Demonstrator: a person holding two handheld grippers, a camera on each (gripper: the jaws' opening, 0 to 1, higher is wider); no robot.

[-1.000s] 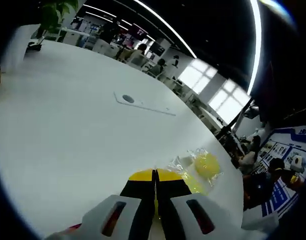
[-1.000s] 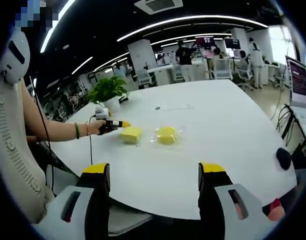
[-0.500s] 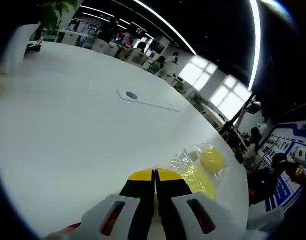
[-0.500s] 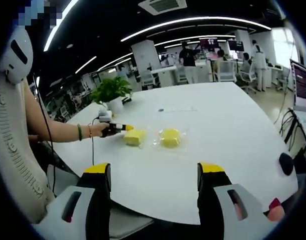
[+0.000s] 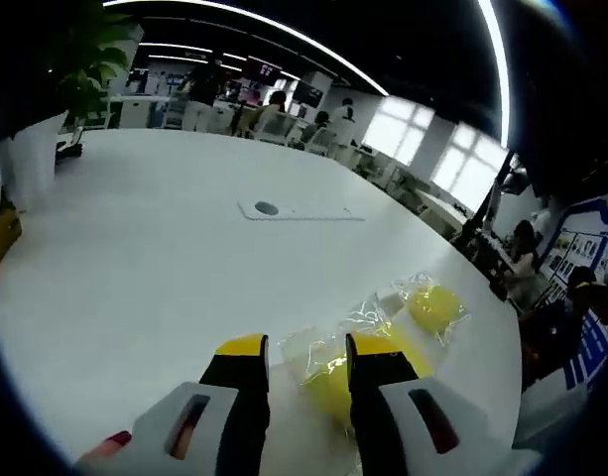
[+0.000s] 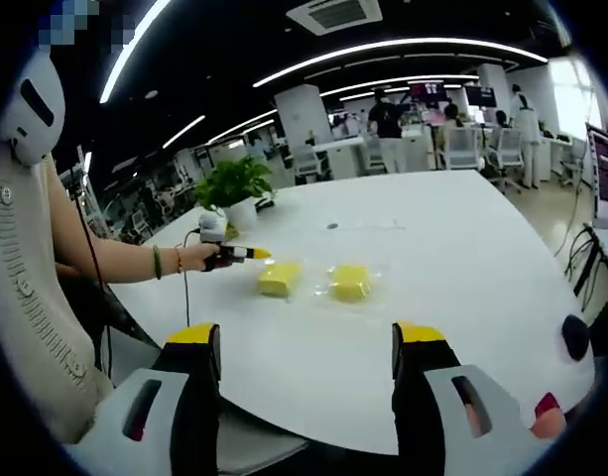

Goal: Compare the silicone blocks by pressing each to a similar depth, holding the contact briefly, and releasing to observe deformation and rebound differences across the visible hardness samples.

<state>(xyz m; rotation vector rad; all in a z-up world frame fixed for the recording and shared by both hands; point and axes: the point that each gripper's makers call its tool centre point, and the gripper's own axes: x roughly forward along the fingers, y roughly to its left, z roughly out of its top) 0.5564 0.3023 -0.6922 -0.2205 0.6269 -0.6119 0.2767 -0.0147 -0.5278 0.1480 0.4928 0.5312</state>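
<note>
The left gripper (image 5: 305, 359) is standing with its yellow-tipped jaws slightly apart, and the near silicone block (image 5: 335, 382), yellow and wrapped in clear film, is showing in the gap just past the tips. In the right gripper view, the left gripper (image 6: 246, 253) is pointing at that same block (image 6: 280, 280) from the left, held by a hand (image 6: 199, 256) wearing wrist bands; whether the tips are touching the block cannot be told. The second silicone block (image 5: 434, 307), also yellow and film-wrapped, is lying just to the right of the first on the white table (image 5: 135, 248), slightly apart from it. A potted plant (image 6: 234, 186) is standing on the table behind the left gripper. The right gripper (image 6: 305, 349) is hovering well short of both blocks, its jaws spread wide and holding nothing.
</note>
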